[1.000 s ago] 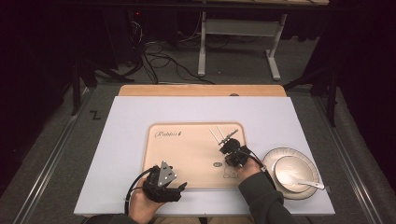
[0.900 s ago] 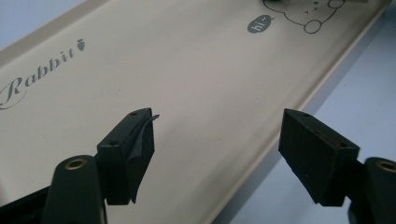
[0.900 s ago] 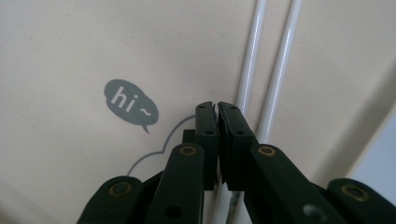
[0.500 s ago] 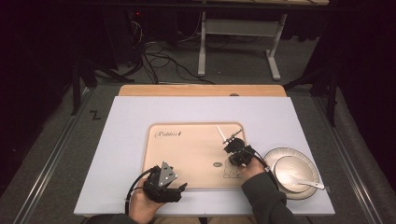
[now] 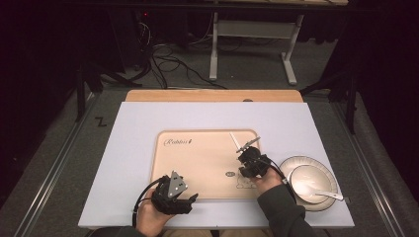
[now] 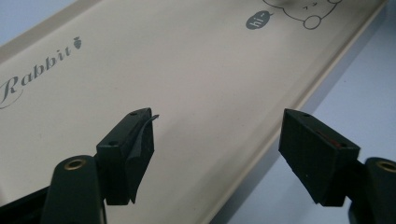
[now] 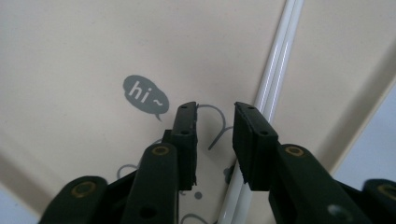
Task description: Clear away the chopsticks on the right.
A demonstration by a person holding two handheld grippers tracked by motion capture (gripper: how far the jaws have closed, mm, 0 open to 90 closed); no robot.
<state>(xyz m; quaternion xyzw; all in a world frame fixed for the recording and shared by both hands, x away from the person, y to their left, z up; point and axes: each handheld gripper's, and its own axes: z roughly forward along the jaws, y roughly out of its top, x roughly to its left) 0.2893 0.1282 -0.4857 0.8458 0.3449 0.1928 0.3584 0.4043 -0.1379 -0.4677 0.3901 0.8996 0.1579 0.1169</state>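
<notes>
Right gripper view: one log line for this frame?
right claw open over tray | chopsticks lying on tray beside it, ungripped | left claw open at tray edge

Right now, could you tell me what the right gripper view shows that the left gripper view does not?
Right gripper view: a pair of white sticks lying on the beige tray, passing under one jaw of the right gripper, whose jaws stand narrowly apart. Left gripper view: the Rabbit lettering, and the left gripper, jaws wide apart, holding nothing. Both: the tray, its grey hi bubble and the pale table cover.
</notes>
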